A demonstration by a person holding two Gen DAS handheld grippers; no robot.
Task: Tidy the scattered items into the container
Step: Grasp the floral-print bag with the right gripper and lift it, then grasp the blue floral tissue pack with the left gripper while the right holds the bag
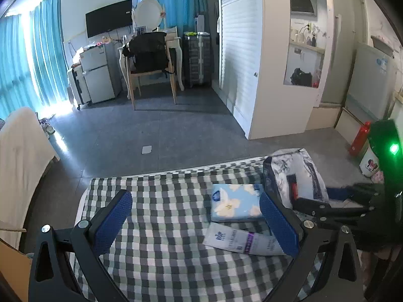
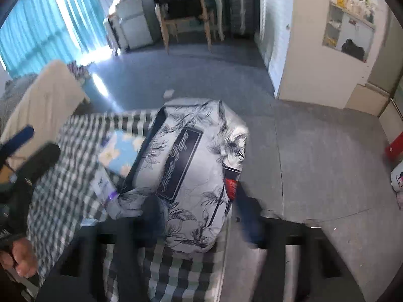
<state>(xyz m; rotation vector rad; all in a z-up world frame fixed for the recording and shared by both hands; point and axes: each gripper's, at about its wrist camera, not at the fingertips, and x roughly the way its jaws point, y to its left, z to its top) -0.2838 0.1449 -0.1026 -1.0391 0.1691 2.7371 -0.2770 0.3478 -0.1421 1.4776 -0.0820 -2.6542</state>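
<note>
Left gripper (image 1: pixel 195 224): jaws spread wide above the checked cloth (image 1: pixel 161 251), holding nothing; its right finger pad (image 1: pixel 278 224) overlaps, in view, the near-right corners of the blue floral tissue pack (image 1: pixel 233 202) and the white tube (image 1: pixel 239 241), contact not discernible. Pack and tube lie touching, mid-right on the cloth, with bare cloth to their left. Right gripper (image 2: pixel 199 216): blurred; 2 fingers straddle the near end of the floral-print tissue package (image 2: pixel 191 166), and whether they press it cannot be told. This package sits at the cloth's right edge, partly overhanging, just beside the blue pack. Grey floor (image 1: pixel 151 130) lies beyond the far edge.
</note>
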